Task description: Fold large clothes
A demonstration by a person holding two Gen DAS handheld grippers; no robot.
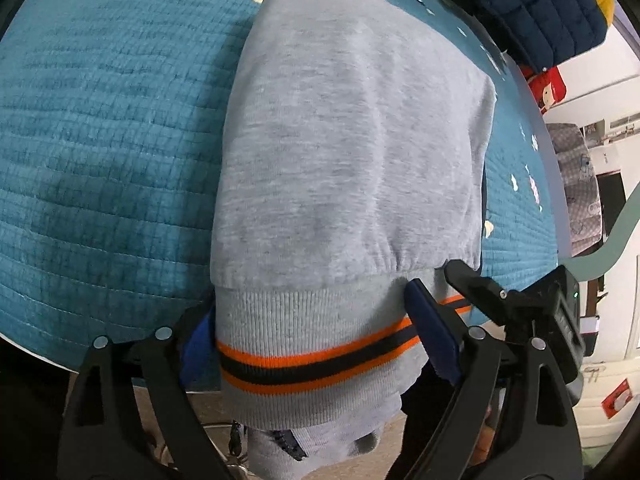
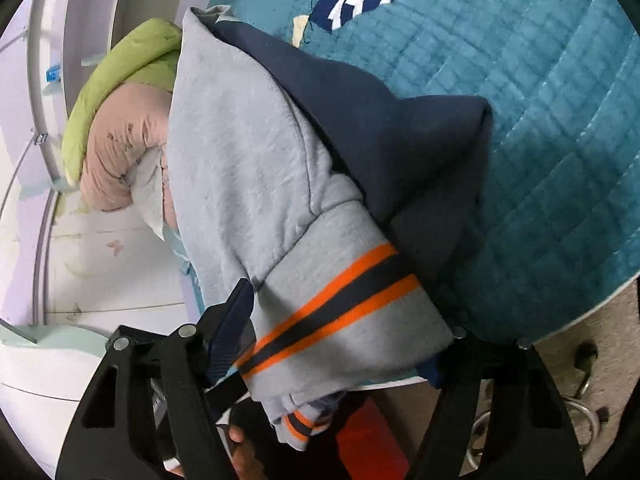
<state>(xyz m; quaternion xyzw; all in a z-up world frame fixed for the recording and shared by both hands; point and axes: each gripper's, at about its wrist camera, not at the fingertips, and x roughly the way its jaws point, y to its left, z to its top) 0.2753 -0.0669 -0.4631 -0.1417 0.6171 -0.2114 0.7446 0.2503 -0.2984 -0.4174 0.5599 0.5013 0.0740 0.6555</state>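
Observation:
A grey sweatshirt (image 1: 344,152) with a ribbed hem striped orange and dark lies folded on the teal quilt (image 1: 104,140), its hem hanging over the near edge. My left gripper (image 1: 316,344) is shut on the hem, one blue pad on each side. In the right wrist view the same sweatshirt (image 2: 240,168) shows its navy part (image 2: 384,128). My right gripper (image 2: 340,328) is shut on the striped hem (image 2: 332,312) at the quilt's edge. The right gripper also shows in the left wrist view (image 1: 500,300), beside the hem's right end.
A navy padded jacket (image 1: 536,12) lies at the quilt's far right corner. A green and pink duvet bundle (image 2: 120,120) lies beyond the sweatshirt in the right wrist view. White furniture (image 2: 100,264) stands past the bed. Beige floor (image 2: 592,340) lies below the quilt's edge.

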